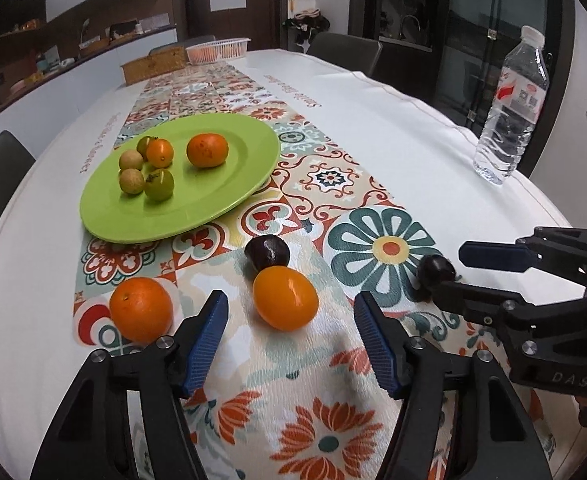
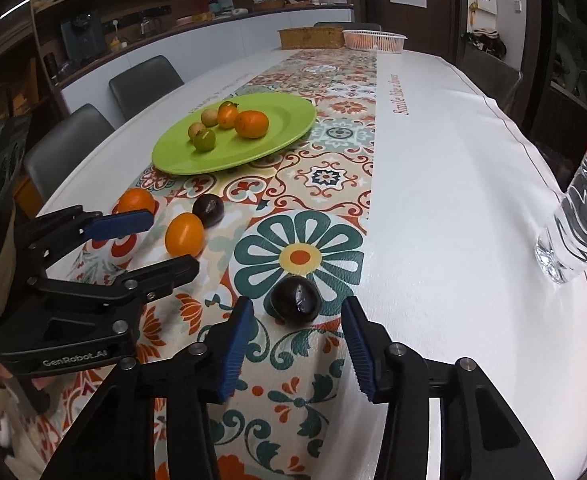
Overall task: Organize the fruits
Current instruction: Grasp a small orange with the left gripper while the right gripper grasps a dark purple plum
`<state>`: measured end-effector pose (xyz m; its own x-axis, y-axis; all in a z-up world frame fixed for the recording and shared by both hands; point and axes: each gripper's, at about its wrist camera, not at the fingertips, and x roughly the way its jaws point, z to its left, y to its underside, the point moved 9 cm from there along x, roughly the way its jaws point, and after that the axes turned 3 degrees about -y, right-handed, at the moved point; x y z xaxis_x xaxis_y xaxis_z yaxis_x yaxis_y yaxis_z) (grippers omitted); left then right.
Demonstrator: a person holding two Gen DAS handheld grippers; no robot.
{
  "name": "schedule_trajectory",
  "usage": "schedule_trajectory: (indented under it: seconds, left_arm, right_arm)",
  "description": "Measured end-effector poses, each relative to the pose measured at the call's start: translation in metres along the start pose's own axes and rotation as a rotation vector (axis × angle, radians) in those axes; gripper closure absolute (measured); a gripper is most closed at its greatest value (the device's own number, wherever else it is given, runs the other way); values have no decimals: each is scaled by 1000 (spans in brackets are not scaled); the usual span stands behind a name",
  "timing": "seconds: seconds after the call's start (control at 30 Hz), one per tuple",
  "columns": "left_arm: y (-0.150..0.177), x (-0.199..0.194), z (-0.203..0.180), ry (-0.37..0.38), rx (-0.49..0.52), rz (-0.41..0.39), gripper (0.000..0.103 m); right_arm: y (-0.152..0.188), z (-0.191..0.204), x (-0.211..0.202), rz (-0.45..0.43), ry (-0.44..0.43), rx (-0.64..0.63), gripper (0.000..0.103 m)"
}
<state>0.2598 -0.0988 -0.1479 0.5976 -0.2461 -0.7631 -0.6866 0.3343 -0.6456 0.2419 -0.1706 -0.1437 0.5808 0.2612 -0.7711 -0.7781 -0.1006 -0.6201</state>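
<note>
A green plate on the patterned runner holds several small fruits and a mandarin. On the cloth lie an orange, an oval orange fruit, a dark plum and a second dark plum. My left gripper is open, its fingers on either side of the oval orange fruit. My right gripper is open around the second plum.
A clear water bottle stands near the table's right edge. A wicker basket and a white plastic basket sit at the far end. Grey chairs line the left side.
</note>
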Motion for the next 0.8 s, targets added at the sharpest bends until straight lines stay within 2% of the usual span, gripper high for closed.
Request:
schedule_trajectory:
  seconds: [0.17,0.33,0.5,0.8]
  left_arm:
    - [-3,9,0,-1,-19,15,45]
    - [-3,15,3,8,-50,37,58]
    - [-1,18,5,13,-71,51,66]
    - [0,13,4,17,-76,49,68]
  right_arm:
    - [-2,-1,5,5,-12,8,64]
    - [-4,1,10,9,-15,1,67]
    - [-4,1,15,21,-9,1,71]
    - [-4,1,13,15,-13,1,72]
